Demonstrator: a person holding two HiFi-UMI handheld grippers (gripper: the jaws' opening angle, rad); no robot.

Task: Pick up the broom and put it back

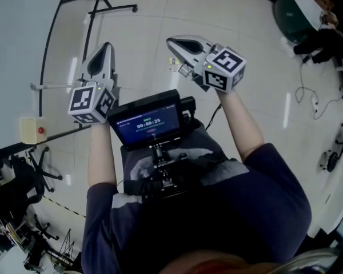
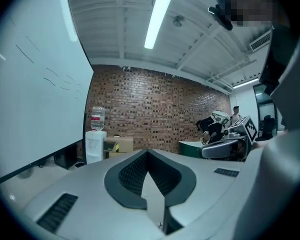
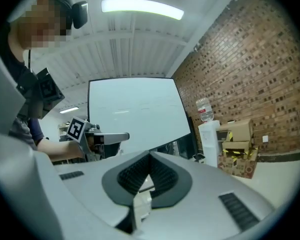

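Head view looks steeply down; gripper views sit close behind their jaws, facing outward, sharing brick wall (image 2: 155,109) and water dispenser (image 2: 95,145).

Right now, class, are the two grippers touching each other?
Apart. The head view shows bare floor between the left gripper and the right gripper.
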